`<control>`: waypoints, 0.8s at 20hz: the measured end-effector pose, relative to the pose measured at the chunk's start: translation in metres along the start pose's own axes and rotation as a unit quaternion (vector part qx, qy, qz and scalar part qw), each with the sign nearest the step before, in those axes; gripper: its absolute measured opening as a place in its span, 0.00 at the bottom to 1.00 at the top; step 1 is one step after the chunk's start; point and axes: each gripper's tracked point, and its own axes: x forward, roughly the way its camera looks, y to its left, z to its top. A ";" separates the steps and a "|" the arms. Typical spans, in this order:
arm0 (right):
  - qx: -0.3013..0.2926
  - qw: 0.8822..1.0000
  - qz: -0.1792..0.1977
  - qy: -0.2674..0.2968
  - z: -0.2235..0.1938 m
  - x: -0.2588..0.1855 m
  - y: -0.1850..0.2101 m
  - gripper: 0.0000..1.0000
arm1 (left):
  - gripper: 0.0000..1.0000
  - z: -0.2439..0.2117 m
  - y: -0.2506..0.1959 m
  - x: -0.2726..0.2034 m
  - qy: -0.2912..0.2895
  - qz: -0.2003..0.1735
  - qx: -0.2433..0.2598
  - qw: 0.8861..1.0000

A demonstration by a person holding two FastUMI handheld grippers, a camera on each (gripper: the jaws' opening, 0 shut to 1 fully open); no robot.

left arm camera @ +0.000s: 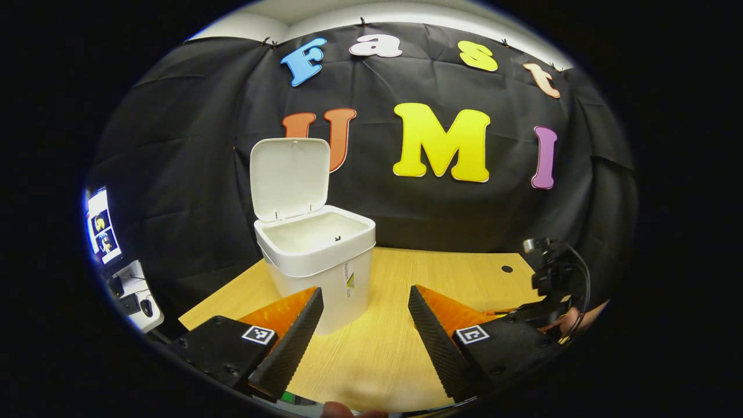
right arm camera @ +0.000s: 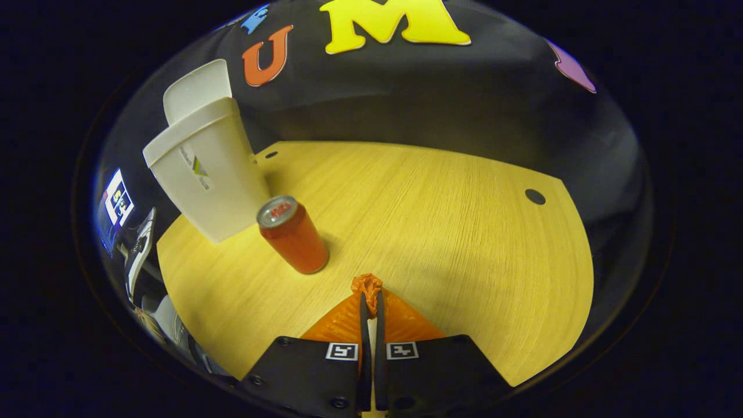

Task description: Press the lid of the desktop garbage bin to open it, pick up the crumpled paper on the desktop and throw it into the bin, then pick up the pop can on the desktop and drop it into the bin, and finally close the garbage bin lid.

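In the left gripper view, my left gripper [left arm camera: 364, 325] sits at the bottom of the frame with its fingers spread wide and nothing between them, bare wooden desktop [left arm camera: 400, 278] showing through the gap. Just beyond its left finger, left of centre, stands the white garbage bin [left arm camera: 316, 255], its lid [left arm camera: 289, 177] swung upright against the black cloth wall, so I judge the lid-opening step done. The bin's inside looks pale and I cannot make out whether anything lies at the bottom. At the right edge of this view I see the other gripper and part of a hand holding it. In the right gripper view, my right gripper [right arm camera: 370, 302] at the bottom centre has its fingers drawn together, nearly touching, with nothing visibly held; whether a scrap is pinched at the tips I cannot tell. The red pop can [right arm camera: 292, 234] stands upright left of centre, close beside the bin's front wall and a little ahead of my fingertips. I see no crumpled paper on the desk, so I judge it probably already binned. Left to do, by my reading: grasp the can, drop it in, and close the lid.
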 end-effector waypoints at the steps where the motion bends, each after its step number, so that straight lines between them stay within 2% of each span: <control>1: -0.005 1.000 0.001 -0.020 0.019 -0.016 0.006 0.03 | 0.97 0.000 0.004 0.003 -0.003 -0.003 -0.004 1.000; 5: -0.031 0.994 0.024 -0.098 0.099 -0.065 0.044 0.03 | 0.97 -0.008 0.029 0.004 -0.002 0.003 -0.027 1.000; 9: -0.046 0.986 0.054 -0.152 0.168 -0.089 0.092 0.03 | 0.98 -0.011 0.060 0.000 -0.006 0.013 -0.021 1.000; 16: -0.099 0.966 0.098 -0.219 0.269 -0.075 0.201 0.02 | 0.97 -0.022 0.111 -0.024 0.001 0.026 -0.027 0.999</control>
